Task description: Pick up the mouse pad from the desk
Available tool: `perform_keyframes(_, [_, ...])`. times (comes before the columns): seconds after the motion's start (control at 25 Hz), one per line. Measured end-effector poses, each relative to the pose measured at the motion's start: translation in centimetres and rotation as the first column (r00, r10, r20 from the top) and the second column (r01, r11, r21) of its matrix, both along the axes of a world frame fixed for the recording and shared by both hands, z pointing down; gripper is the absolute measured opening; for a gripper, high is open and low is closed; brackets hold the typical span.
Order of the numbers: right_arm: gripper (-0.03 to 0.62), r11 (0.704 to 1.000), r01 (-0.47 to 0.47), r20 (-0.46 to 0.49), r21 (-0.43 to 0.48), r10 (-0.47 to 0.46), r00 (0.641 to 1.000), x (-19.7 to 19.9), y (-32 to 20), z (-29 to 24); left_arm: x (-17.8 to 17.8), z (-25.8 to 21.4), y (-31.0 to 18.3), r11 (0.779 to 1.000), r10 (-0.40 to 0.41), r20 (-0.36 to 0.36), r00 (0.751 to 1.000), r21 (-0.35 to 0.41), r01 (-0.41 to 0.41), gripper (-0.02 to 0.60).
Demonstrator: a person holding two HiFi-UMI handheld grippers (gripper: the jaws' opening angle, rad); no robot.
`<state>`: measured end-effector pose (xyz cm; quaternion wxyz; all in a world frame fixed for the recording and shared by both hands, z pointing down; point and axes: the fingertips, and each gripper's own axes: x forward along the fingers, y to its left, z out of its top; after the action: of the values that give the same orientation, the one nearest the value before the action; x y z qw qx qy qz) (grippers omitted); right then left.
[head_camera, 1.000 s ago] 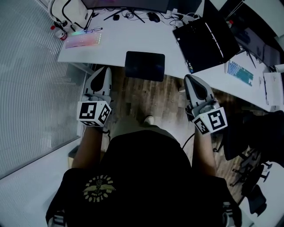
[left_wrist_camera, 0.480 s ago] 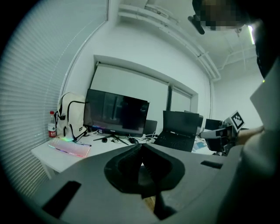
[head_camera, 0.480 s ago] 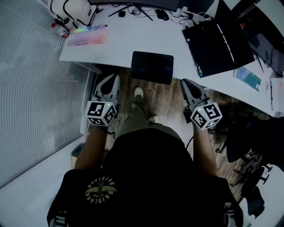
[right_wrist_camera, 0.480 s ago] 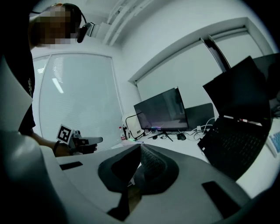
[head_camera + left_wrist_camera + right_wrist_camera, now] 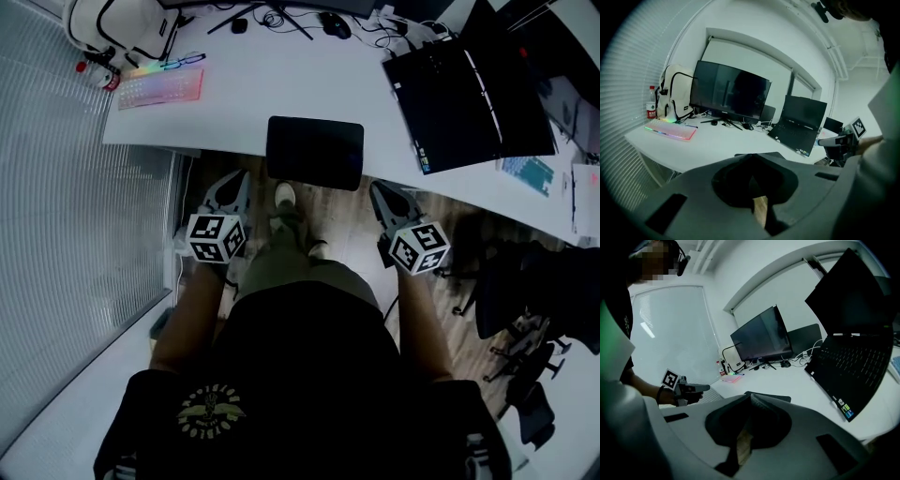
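The black mouse pad (image 5: 315, 153) lies on the white desk (image 5: 281, 89), with its near part hanging over the front edge. My left gripper (image 5: 234, 178) is shut and empty, low in front of the desk, just left of the pad. My right gripper (image 5: 378, 188) is also shut and empty, just right of the pad. In the left gripper view the pad (image 5: 771, 153) shows as a thin dark strip beyond the closed jaws. The pad (image 5: 776, 397) sits the same way in the right gripper view. Neither gripper touches it.
An open black laptop (image 5: 469, 89) sits right of the pad. A pink lit keyboard (image 5: 159, 87), a white backpack (image 5: 122, 23) and a monitor (image 5: 731, 93) stand at the back left. A dark chair (image 5: 534, 291) is at the right. The person's leg and shoe (image 5: 284, 197) are below the pad.
Both grippers have come down in front of the desk edge, closer to the pad's near corners. The person's leg has stepped forward beneath the pad. Both jaws stayed shut.
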<state>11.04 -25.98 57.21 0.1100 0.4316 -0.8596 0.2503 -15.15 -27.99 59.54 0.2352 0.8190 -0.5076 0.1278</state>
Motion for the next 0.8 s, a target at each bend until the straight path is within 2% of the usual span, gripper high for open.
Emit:
perform_keyframes(0.2, [0.000,0.996,-0.007,-0.034,-0.089,0.004,0.999,0.4,-0.8,5.3,0.9,4.6,-1.5,0.996,0.046,0.030,0.999,-0.072,-0.043,0.008])
perform_keyframes(0.4, [0.003,0.981,0.012,-0.048,-0.193,-0.021,0.999,0.2,-1.0,9.9,1.6,8.9,-2.0,0.982,0.091,0.011,0.996,-0.167,-0.088,0.008])
perform_keyframes(0.6, [0.098,0.956,0.009,-0.035,-0.295,-0.020,0.999,0.8,-1.4,13.7,2.7,12.6,-2.1,0.962,0.117,-0.033,0.993,-0.246,-0.121,0.012])
perform_keyframes(0.8, [0.197,0.916,0.015,0.004,-0.400,-0.015,1.000,0.9,-1.1,17.1,4.0,15.4,-2.2,0.929,0.171,-0.111,0.979,-0.313,-0.198,0.168])
